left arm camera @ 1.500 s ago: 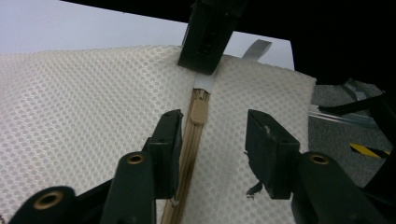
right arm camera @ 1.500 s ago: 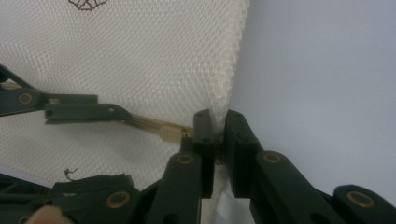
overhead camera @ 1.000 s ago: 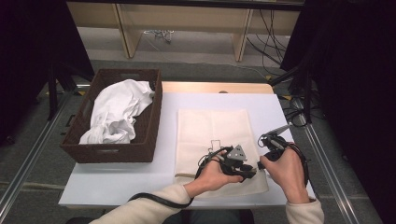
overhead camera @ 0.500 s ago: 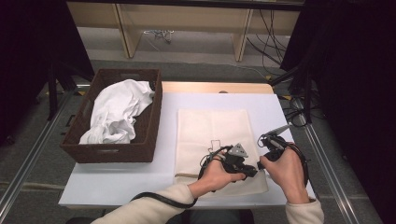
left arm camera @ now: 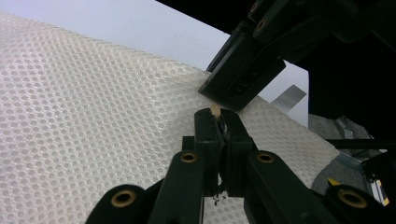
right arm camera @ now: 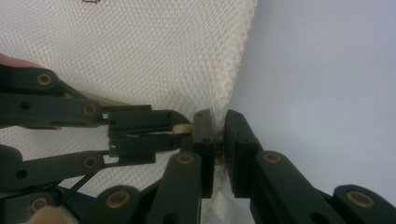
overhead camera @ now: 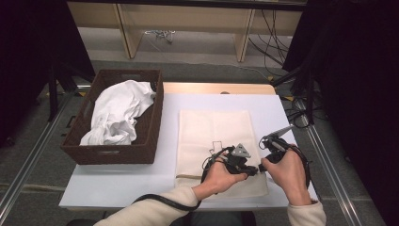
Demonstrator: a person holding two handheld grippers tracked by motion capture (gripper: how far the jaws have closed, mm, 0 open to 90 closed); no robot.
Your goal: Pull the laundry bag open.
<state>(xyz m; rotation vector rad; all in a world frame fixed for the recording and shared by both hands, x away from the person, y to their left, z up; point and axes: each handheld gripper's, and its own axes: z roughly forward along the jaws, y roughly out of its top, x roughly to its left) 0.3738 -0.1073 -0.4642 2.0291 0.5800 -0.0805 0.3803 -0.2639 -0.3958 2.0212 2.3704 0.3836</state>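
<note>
A cream mesh bag (overhead camera: 214, 134) lies flat on the white table (overhead camera: 117, 186), and both grippers meet at its near right edge. My left gripper (left arm camera: 217, 113) has just been closing and is now shut on a small cream tab (left arm camera: 215, 110) at the bag's edge. In the high view the left gripper (overhead camera: 254, 168) points right from the left hand. My right gripper (right arm camera: 215, 122) is shut on the bag's edge (right arm camera: 233, 79), right beside the left one. The right hand holds that gripper (overhead camera: 261, 165) from the right.
A dark wicker basket (overhead camera: 113, 153) holding a crumpled white cloth (overhead camera: 117, 113) stands on the table's left part. A strip of wood (overhead camera: 216, 88) runs along the far edge. Cables hang at the right past the table. Bare table lies right of the bag.
The left gripper's jaws have drawn together at the bag's edge. Both hands keep their places.
</note>
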